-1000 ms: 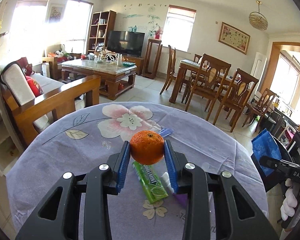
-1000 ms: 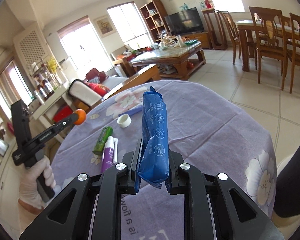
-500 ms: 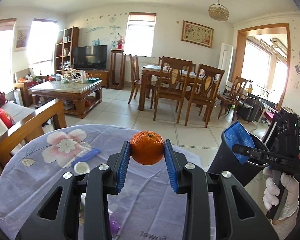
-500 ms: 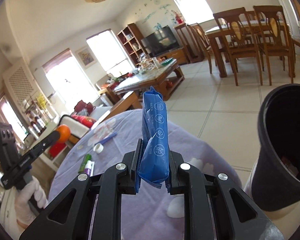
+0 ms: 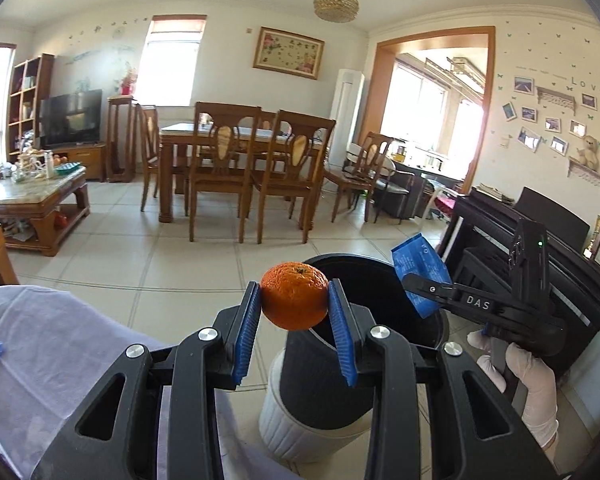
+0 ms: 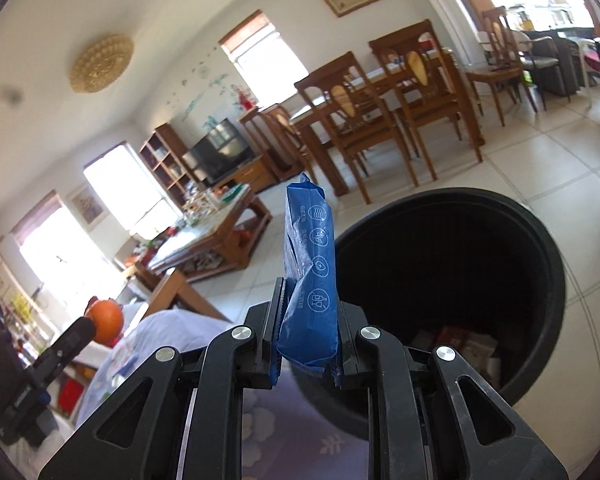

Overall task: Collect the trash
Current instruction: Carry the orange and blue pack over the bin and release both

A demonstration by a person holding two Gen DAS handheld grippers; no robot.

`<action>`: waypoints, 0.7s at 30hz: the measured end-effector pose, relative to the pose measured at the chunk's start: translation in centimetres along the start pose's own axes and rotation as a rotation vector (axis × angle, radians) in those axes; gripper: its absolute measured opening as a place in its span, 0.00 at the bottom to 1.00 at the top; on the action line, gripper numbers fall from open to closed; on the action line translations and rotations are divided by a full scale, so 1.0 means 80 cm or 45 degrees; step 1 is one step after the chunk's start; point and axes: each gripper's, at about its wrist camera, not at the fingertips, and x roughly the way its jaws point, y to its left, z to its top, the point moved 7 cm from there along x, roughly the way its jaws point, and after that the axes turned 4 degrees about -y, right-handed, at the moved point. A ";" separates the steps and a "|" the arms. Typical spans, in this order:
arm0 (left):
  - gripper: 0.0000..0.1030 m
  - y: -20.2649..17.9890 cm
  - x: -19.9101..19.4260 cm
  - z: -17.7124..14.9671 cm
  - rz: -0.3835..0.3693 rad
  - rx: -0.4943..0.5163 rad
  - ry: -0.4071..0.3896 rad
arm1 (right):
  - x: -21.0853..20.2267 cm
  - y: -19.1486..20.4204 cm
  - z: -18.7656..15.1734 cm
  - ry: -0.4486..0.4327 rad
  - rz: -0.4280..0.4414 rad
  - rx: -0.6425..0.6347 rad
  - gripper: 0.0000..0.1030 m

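- Left wrist view: the left gripper [image 5: 295, 312] is clamped on a round orange tangerine [image 5: 294, 295], squeezed between its blue ribbed pads [image 5: 246, 324]; the fruit hangs in the air off the edge of the lilac flowered tablecloth [image 5: 60, 344], just short of the near rim of the black round plastic bin [image 5: 364, 280].
- Right wrist view: the right gripper [image 6: 306, 334] pinches a crumpled blue foil wrapper [image 6: 310, 280] by its lower end, long axis upright along the fingers, its top leaning slightly left.
- The bin's mouth [image 6: 460, 264] lies ahead and to the right of the wrapper, which sits at the left rim (some rubbish already lies inside).
- In my judgement the right gripper is nearer to a drop; the left must go further forward over the rim.
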 end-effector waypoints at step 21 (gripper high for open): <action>0.34 -0.083 0.185 -0.093 -0.087 0.119 0.326 | 0.045 -0.112 -0.024 0.102 -0.224 0.201 0.18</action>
